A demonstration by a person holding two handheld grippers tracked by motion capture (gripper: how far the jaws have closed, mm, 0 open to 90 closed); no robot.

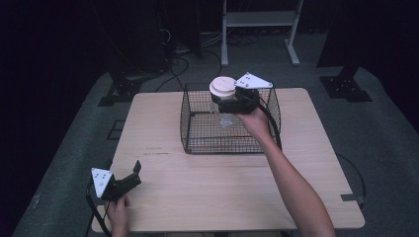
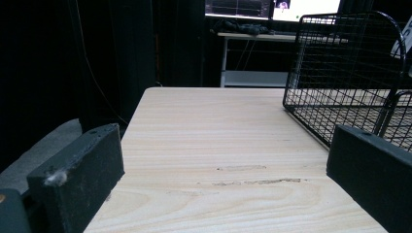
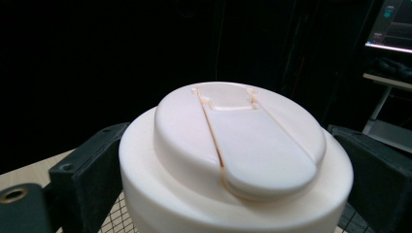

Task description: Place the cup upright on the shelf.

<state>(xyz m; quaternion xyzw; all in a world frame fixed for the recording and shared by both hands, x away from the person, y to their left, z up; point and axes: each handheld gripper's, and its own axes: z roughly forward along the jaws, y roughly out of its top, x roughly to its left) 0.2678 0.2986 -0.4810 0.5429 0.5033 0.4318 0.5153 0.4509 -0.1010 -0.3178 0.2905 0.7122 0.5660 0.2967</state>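
Observation:
A clear jar with a cream-white lid (image 1: 223,88) hangs above the black wire basket (image 1: 197,140) at the table's far middle. My right gripper (image 1: 223,105) is shut on the jar just under its lid. In the right gripper view the lid (image 3: 235,150) sits between the two black jaws, touching both. My left gripper (image 1: 129,174) rests near the table's front left corner, open, with bare wood between its jaws. In the left gripper view its gripper (image 2: 223,182) faces the basket (image 2: 340,73) at the right.
The wooden table (image 1: 227,197) has free room in front of and left of the basket. A white shelf frame (image 1: 259,29) and dark stands sit on the floor beyond the table. Monitors (image 2: 272,7) glow at the back.

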